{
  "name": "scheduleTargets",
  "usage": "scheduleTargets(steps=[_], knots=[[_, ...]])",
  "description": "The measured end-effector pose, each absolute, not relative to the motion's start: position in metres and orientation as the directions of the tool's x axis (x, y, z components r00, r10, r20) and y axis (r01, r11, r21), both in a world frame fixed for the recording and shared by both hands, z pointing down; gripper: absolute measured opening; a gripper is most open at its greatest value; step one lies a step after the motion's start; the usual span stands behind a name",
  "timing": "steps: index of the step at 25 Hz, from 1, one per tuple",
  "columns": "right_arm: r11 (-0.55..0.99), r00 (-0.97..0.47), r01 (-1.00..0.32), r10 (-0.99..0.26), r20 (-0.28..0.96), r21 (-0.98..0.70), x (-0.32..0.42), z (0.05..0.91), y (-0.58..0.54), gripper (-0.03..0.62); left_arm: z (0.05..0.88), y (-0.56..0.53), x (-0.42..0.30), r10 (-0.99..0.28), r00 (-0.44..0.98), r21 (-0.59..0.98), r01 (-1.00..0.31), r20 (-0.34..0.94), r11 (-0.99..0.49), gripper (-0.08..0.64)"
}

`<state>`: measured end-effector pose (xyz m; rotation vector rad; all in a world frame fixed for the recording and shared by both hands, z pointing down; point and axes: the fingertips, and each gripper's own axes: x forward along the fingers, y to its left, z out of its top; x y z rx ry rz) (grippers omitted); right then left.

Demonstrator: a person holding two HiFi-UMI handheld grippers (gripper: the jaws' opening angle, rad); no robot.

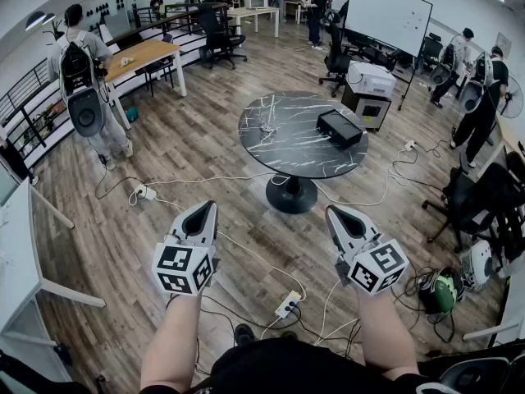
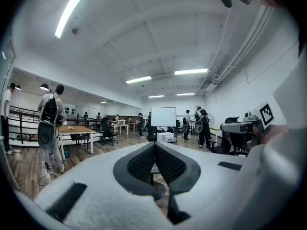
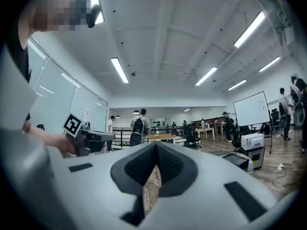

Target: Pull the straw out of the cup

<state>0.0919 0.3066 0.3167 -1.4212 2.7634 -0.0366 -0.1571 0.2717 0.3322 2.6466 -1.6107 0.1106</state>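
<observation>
Both forearms reach forward side by side from the bottom of the head view, each holding its tool level above the floor. The left gripper (image 1: pixel 209 207) has its jaws closed tip to tip with nothing between them, and the right gripper (image 1: pixel 335 213) is closed and empty in the same way. Both stop short of the round table (image 1: pixel 295 150), well apart from it.

Below them the wooden floor (image 1: pixel 189 138) carries loose white cables and a power strip (image 1: pixel 287 304), on the near side of the table. The table has a dark marbled top on one central foot. A small clear cup (image 1: pixel 267 125) seems to stand on the table's left half; the straw is too small to make out. A black box (image 1: pixel 340 127) lies on the table's right half. Beyond the table stand a printer (image 1: pixel 371 79) and a whiteboard (image 1: pixel 387 15). To the table's left, a person with a backpack (image 1: pixel 82 80) stands by a wooden desk (image 1: pixel 143 54).
</observation>
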Motion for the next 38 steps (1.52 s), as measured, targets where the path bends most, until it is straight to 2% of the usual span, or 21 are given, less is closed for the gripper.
scheduleTargets(steps=[25,38], knots=[[0.607,-0.608,-0.792,-0.794,-0.014,-0.069,0.153,0.321,0.334,0.006,0.341,0.307,-0.077,-0.865,0.49,-0.031,-0.868,0.106,-0.495,0.009],[0.597,-0.602,-0.797,-0.798,0.036,-0.09,0.133,0.339,0.242,0.029,0.354,0.203,-0.098,-0.845,0.525,0.007,-0.85,0.098,-0.527,0.011]])
